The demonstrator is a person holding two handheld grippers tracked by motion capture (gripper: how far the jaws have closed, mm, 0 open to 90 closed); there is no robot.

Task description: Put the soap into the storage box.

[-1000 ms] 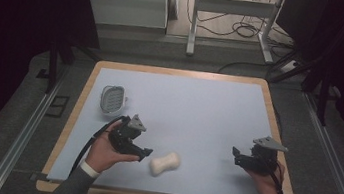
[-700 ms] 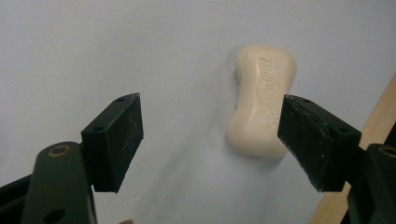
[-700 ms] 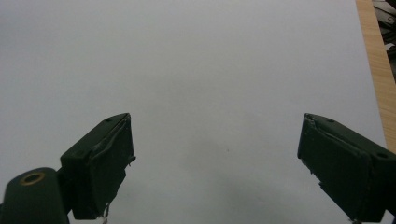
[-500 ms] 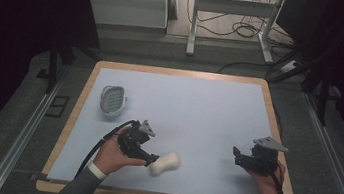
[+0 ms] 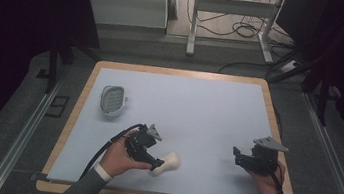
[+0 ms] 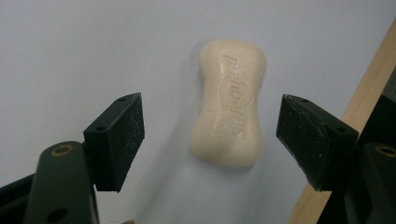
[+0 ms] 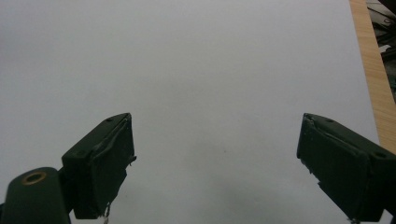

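Observation:
A cream bar of soap [image 5: 168, 162] lies on the pale blue mat near the table's front. My left gripper [image 5: 155, 164] reaches down over it. In the left gripper view the soap [image 6: 231, 105] sits between the two black pads [image 6: 119, 140] with a gap on each side. Those jaws have just been closing a little, and neither pad touches the bar. My right gripper [image 5: 238, 155] rests at the front right with its jaws wide apart; the right gripper view has bare mat between the jaws of that gripper [image 7: 215, 154].
A grey ribbed soap dish [image 5: 112, 99] stands on the mat at the left, behind my left hand. The mat [image 5: 198, 110] lies inside a wooden table rim [image 5: 275, 141]. Beyond the table are a dark floor, cables and a metal frame.
My left hand has moved right and down toward the soap, so the gripper now stands over the bar. The right hand has not moved.

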